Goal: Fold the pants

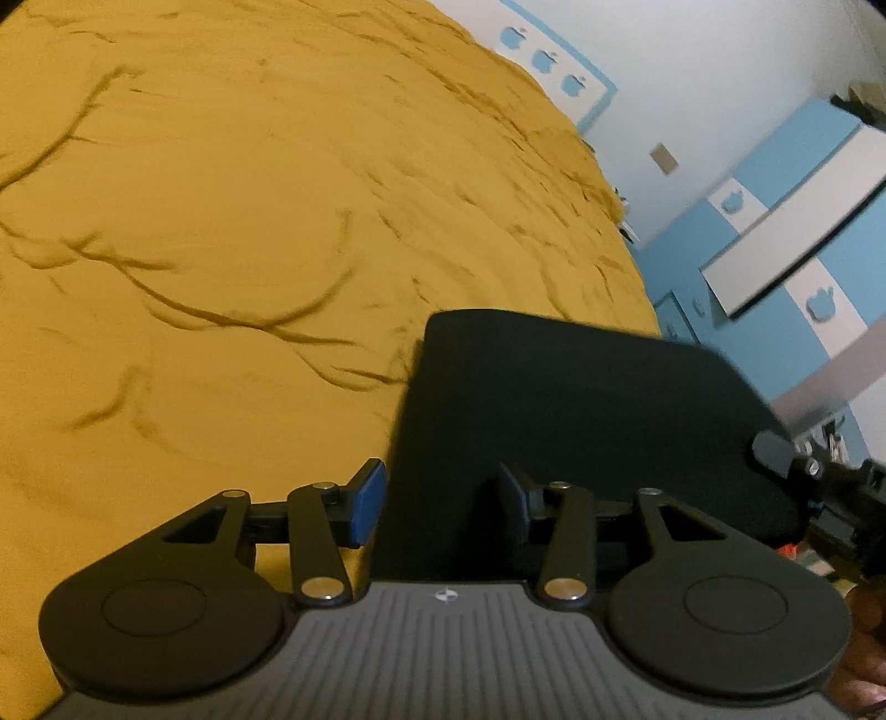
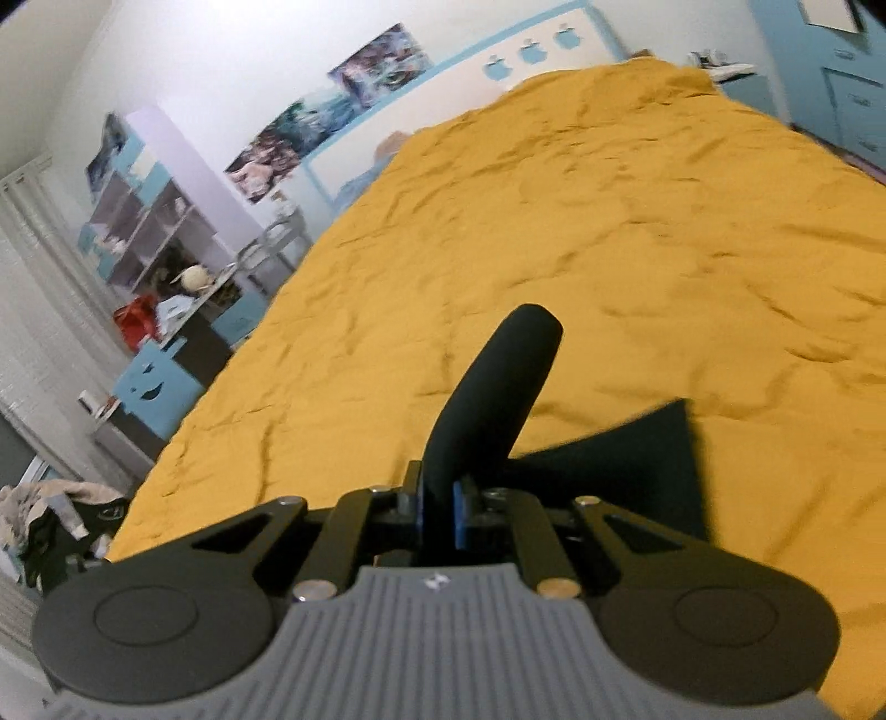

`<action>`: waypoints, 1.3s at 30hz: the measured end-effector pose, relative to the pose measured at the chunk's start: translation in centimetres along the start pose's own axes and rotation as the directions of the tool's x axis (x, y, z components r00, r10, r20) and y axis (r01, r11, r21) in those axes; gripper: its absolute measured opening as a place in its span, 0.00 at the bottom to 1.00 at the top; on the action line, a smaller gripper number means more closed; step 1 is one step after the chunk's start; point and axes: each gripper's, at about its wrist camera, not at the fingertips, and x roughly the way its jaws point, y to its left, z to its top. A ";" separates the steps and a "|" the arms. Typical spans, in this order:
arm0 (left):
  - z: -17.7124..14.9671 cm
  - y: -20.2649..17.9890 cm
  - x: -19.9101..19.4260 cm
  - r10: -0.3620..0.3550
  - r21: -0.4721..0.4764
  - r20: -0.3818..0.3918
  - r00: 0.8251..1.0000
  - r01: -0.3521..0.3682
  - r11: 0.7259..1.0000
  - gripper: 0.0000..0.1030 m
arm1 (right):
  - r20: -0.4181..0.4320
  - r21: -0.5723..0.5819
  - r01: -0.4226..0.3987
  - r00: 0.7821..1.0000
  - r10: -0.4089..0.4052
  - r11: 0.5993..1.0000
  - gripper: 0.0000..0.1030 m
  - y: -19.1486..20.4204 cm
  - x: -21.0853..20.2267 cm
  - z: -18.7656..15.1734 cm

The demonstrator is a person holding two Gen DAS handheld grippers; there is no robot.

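Mustard-yellow wrinkled bedspread [image 1: 249,221] covers the bed under both your hands. Your right tool [image 2: 440,512] is clamped on a raised fold of the black fabric pants [image 2: 498,382], which trail off toward 3 o'clock. Your left tool [image 1: 440,501] stands apart, the folded pants [image 1: 581,421] spreading from 12 to 3 o'clock

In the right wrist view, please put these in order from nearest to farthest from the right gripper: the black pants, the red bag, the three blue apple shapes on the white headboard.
1. Black pants: pinched in the right gripper jaws.
2. Red bag: on the cluttered desk, left of the bed.
3. Three blue apple shapes: on the white headboard, far end, top.
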 end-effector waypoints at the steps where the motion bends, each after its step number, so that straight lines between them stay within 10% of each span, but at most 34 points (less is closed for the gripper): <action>1: -0.2 -0.4 0.4 -0.002 0.010 -0.009 1.000 0.003 1.000 0.51 | -0.004 0.019 0.008 1.000 -0.008 1.000 0.04 -1.1 -0.3 -0.2; 11: -1.9 -1.2 3.7 0.077 0.087 -0.111 0.991 -0.067 0.994 0.60 | -0.135 0.041 0.160 0.979 -0.153 0.986 0.05 -7.9 3.3 -4.6; 19: -1.5 -0.4 1.4 0.039 0.048 -0.042 0.998 -0.037 0.998 0.59 | 0.071 -0.231 0.244 0.970 -0.234 0.942 0.20 -3.4 0.2 -5.2; 23: -1.8 -0.2 2.0 0.060 0.057 -0.071 0.996 -0.056 0.997 0.59 | 0.088 -0.457 0.184 0.983 -0.162 0.870 0.19 -1.3 -0.5 -7.6; 26: -2.3 -0.5 2.5 0.069 0.076 -0.108 0.992 -0.061 0.995 0.61 | 0.030 -0.601 0.245 0.958 -0.285 0.760 0.11 -2.0 1.0 -10.2; 31: -2.4 -1.2 1.8 0.045 0.106 -0.116 0.992 -0.033 0.994 0.61 | 0.001 -0.475 0.273 0.951 -0.310 0.836 0.29 -4.8 -0.8 -9.3; 39: -1.3 0.8 0.3 0.014 0.008 -0.029 0.999 -0.013 1.000 0.61 | 0.088 -0.512 0.218 0.975 -0.202 0.831 0.28 -1.5 -2.9 -8.5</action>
